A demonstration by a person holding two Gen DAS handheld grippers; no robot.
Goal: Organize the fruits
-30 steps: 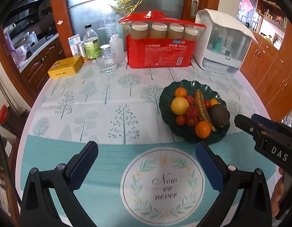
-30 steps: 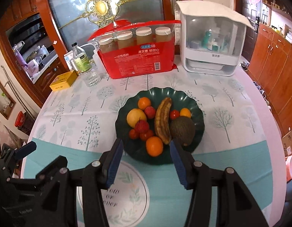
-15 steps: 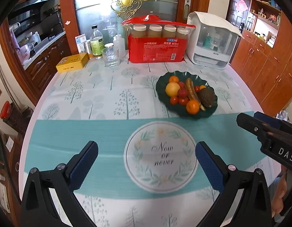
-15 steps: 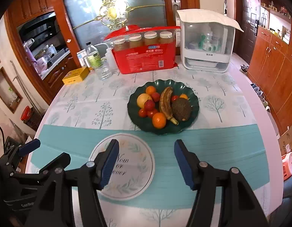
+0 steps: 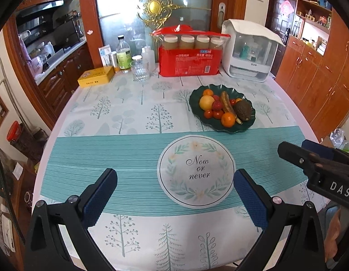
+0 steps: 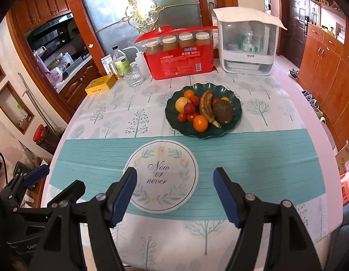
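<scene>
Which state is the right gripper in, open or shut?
Open: right gripper has its blue pads spread wide, nothing between them.

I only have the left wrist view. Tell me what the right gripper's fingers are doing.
Observer: The right gripper has its fingers spread wide, with nothing between them.
Operator: Say where it points.
Observer: Toward the green plate of fruit. It is well short of the plate, over the teal band of the tablecloth.
Operator: Report the floor on that side.
Observer: Shoes lie in a row along the wooden cabinets.
</scene>
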